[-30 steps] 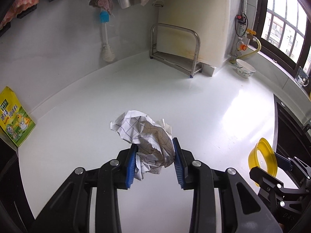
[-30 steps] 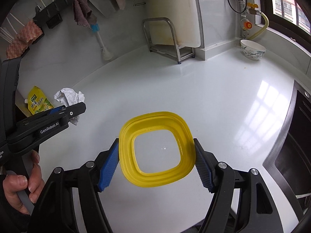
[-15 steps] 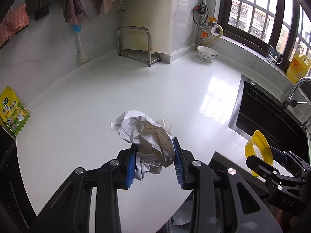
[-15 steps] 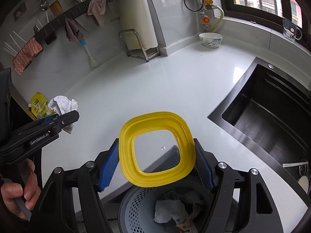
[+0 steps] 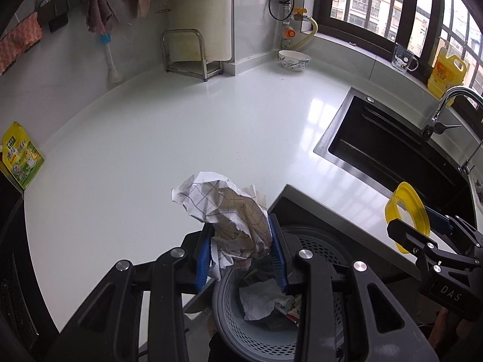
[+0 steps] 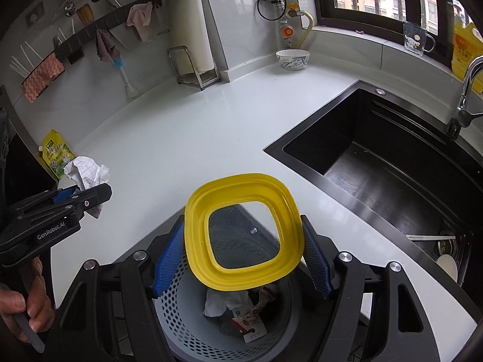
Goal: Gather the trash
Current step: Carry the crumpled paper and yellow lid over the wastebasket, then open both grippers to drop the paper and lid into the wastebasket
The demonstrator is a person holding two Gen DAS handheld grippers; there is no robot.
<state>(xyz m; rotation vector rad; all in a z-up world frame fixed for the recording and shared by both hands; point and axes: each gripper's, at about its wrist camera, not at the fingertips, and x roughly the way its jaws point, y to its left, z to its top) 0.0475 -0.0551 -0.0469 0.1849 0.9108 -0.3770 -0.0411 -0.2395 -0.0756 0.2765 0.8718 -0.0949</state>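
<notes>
1. Countertop fills both views; at its 9 o'clock edge a yellow-green pouch leans by the wall.
2. Left gripper is clamped on a crumpled paper wad, blue pads pressing both sides, held above the near rim of the grey perforated bin.
3. Only the right wrist view shows the person's hand wrapped round the left tool's handle at 8 o'clock, the tool pointing toward 2 o'clock.
4. Bin contents read differently: the left view shows mostly white paper, the right view also a printed wrapper.
5. Right gripper squeezes a yellow square lid by its two side edges, tilted over the bin.
6. Left view sees that lid edge-on at 3 o'clock.
7. Black sink lies at 2 o'clock; only the right view shows chopsticks in its near end.
</notes>
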